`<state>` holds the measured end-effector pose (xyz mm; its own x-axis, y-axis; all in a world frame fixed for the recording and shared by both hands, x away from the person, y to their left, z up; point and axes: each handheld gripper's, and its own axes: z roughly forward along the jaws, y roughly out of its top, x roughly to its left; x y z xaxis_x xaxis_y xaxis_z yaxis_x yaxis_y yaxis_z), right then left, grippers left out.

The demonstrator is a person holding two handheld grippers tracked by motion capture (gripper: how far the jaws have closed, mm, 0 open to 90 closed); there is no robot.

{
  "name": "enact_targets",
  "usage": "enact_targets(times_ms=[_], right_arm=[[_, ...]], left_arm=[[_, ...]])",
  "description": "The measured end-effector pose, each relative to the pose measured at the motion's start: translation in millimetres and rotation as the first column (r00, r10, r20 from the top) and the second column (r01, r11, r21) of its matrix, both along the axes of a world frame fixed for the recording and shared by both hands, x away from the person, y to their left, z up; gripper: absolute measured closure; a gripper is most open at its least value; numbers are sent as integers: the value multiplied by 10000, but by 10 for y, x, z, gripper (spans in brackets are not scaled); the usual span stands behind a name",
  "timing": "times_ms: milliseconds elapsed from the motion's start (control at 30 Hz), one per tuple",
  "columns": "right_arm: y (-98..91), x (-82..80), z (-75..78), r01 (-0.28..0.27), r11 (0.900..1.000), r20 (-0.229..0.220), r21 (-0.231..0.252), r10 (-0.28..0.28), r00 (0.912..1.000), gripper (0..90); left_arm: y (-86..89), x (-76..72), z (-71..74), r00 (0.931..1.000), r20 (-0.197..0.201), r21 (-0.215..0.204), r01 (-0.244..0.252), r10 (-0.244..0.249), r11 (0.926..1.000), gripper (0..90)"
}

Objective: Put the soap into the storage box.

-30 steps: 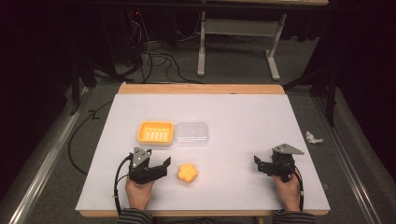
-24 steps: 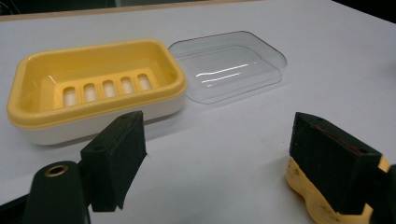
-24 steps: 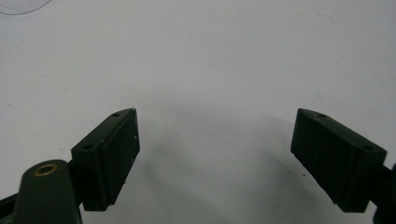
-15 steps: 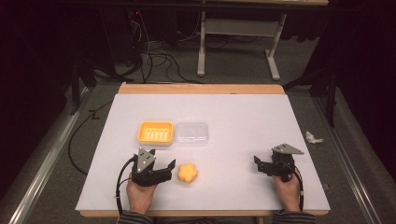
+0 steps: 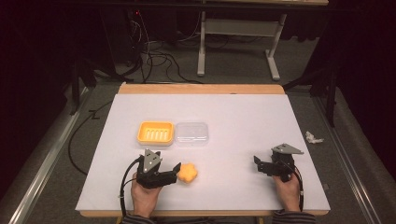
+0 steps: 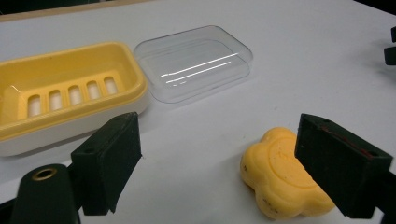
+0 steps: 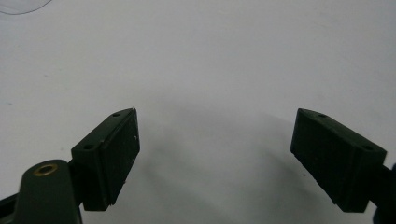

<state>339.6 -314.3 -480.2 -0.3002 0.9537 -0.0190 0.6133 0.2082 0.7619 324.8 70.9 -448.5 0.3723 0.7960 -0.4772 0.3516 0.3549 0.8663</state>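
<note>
— Reporting from the remote station: what do you see on the worktop [image 5: 243, 116]?

— I see a yellow soap dish [image 5: 155, 133] and a clear lid [image 5: 192, 134] lying side by side, just touching, mid-worktop. A yellow, flower-shaped soap [image 5: 187, 173] lies nearer the person, apart from both.

— Left gripper?

— My left gripper [image 5: 175, 171] sits low by the soap, jaws spread wide. In the left gripper view [image 6: 219, 163] the soap [image 6: 280, 179] lies against the right-hand jaw; the other jaw stands well off it. Nothing is grasped. Dish [image 6: 65, 100] and lid [image 6: 196, 60] lie beyond.

— Right gripper?

— My right gripper [image 5: 258, 164] rests at the worktop's right side, well apart from the soap. Its own view [image 7: 215, 154] shows the jaws released, with bare white surface between them.
</note>
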Motion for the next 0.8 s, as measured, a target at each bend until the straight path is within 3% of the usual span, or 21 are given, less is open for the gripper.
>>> enact_targets(times_ms=[367,800], right_arm=[[3,2,-3,6,10000,-3,2,-6,10000,158],[2,6,-4,-13,10000,-21,-32,13,10000,159]], left_arm=[[-153,-73,-20,9977,-288,133,612,-608,9980,143],[-374,-144,-183,9887,-822,796,1322,-1257,9880,142]])
